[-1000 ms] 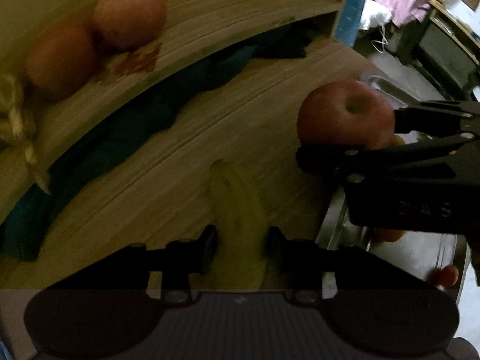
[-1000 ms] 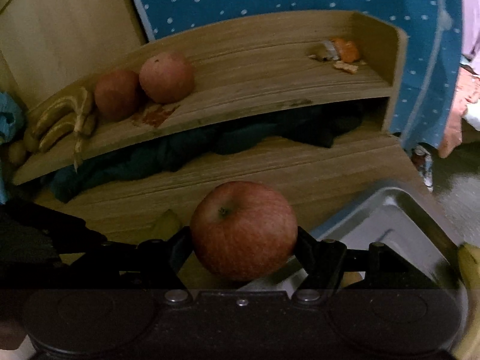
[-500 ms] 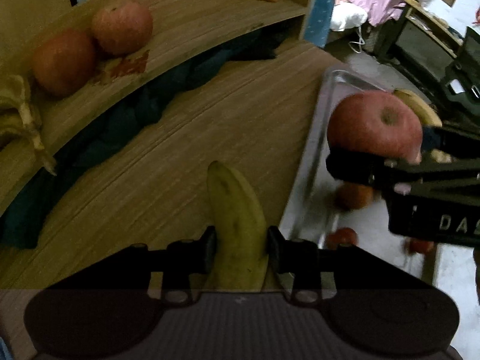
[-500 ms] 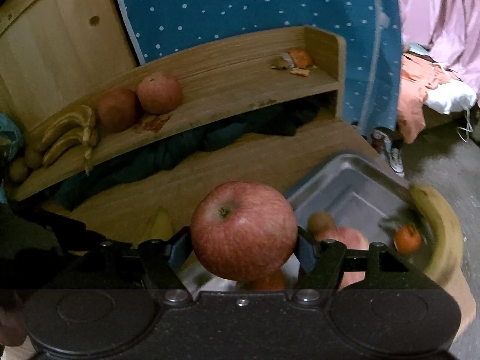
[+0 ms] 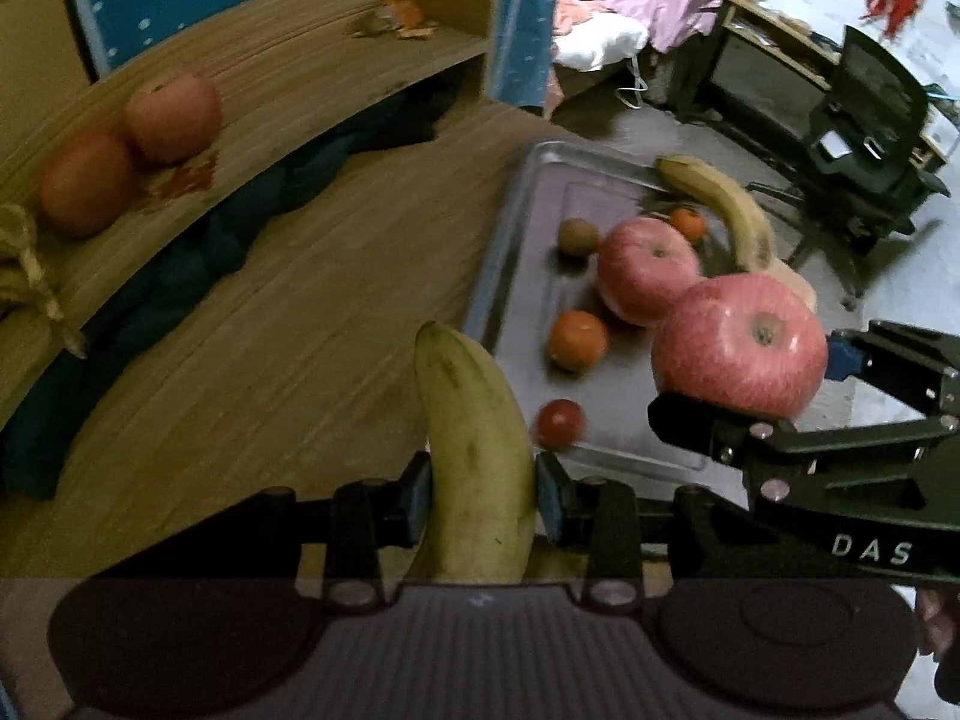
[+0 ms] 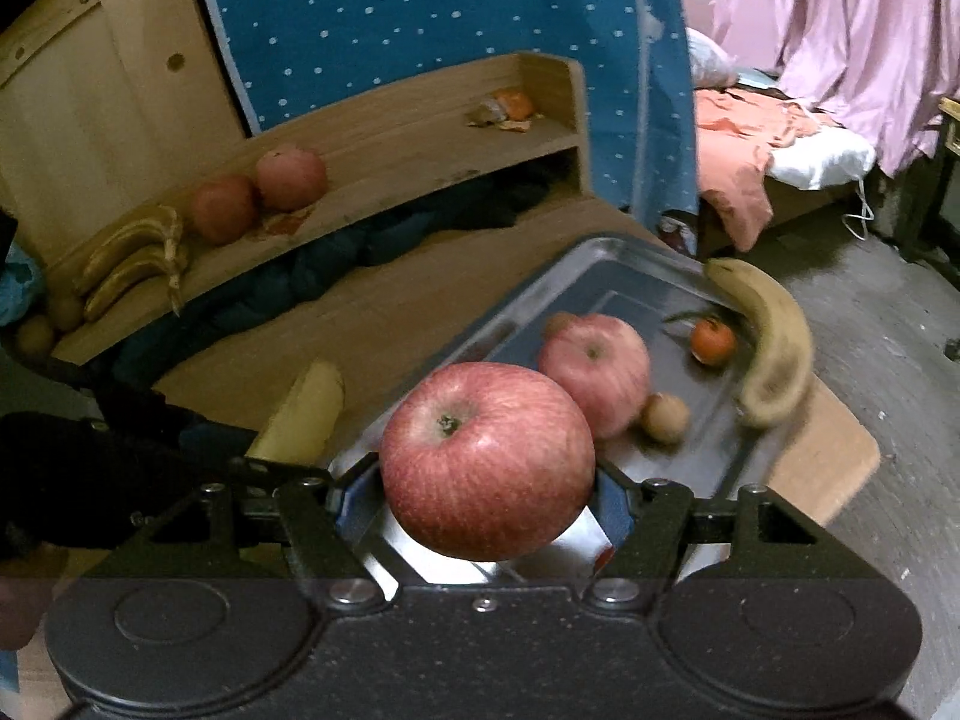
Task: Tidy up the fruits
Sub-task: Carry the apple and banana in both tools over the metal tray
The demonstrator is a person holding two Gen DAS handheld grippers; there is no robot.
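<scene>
My left gripper [image 5: 480, 498] is shut on a yellow banana [image 5: 474, 444], held above the wooden desk. In the right gripper [image 6: 489, 492] sits a large red apple [image 6: 486, 459], clamped between both fingers over the near end of the metal tray [image 6: 606, 267]. The same apple [image 5: 741, 342] shows in the left wrist view, to the right of the banana. In the tray lie a second apple [image 6: 594, 369], a banana [image 6: 771, 342], a kiwi [image 6: 665, 417] and small oranges [image 5: 577, 339]. Two apples [image 6: 258, 195] and a banana bunch [image 6: 135, 264] rest on the upper shelf.
The wooden shelf [image 6: 384, 144] has peel scraps [image 6: 507, 108] at its right end and dark cloth [image 6: 336, 258] stuffed beneath it. A blue dotted curtain [image 6: 432, 6] hangs behind. A bed with pink fabric [image 6: 840, 30] and black furniture [image 5: 840, 114] stand to the right.
Both grippers have pulled back and up from the shelf, each still holding its fruit. The tray and its fruit have come fully into view.
</scene>
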